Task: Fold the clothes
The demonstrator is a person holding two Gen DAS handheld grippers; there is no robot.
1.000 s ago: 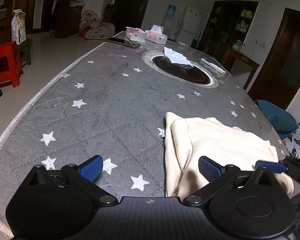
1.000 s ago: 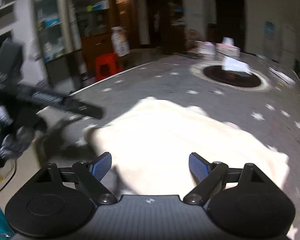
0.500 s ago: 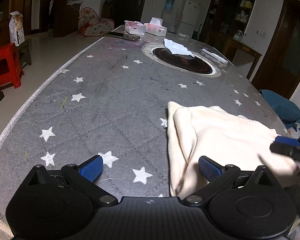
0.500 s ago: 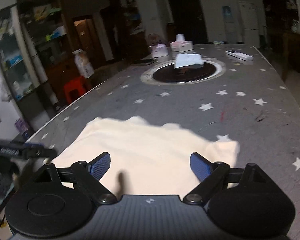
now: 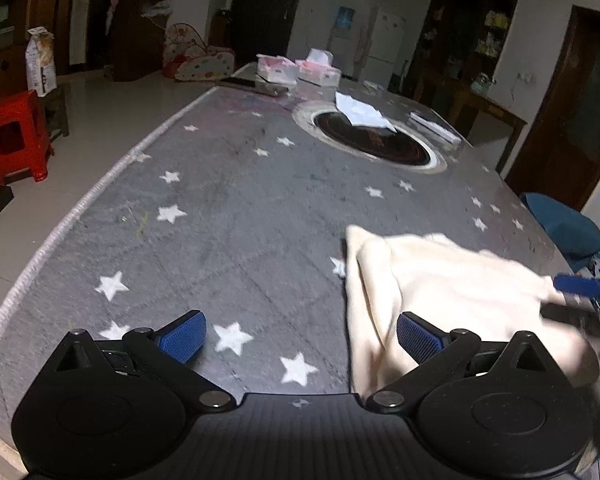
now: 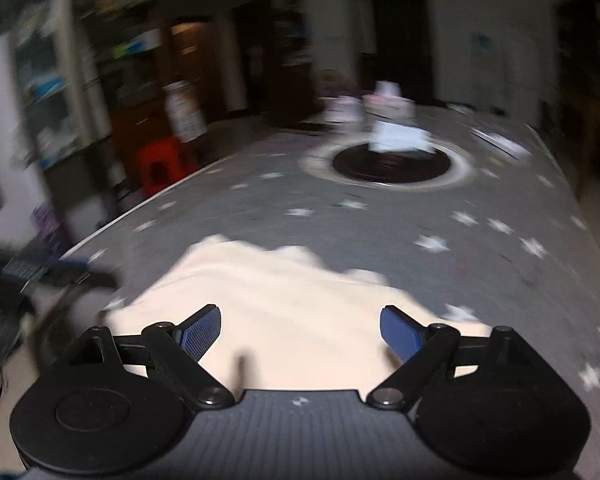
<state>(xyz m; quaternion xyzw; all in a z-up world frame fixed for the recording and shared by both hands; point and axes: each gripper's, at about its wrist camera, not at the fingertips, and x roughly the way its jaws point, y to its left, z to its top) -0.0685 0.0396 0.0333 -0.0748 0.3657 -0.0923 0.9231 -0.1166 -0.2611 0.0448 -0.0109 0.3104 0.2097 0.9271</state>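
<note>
Two matching handheld tools, all matte black. Left gripper (image 5: 301, 336): broad ribbed central housing with a small cross-in-circle mark at its front edge, flanked by two rounded lobes, each with a shallow circular recess. Angular black linkage bars on silver pivot screws, ending in blue fingers (image 5: 183, 336) with a finely textured, ridged face. Small dark round fasteners at the outer link joints.

Right gripper (image 6: 300, 330): same black ribbed body, same centre mark, same twin disc-recessed lobes, silver pivot screws and blue textured pads (image 6: 400, 334), somewhat blurred.
</note>
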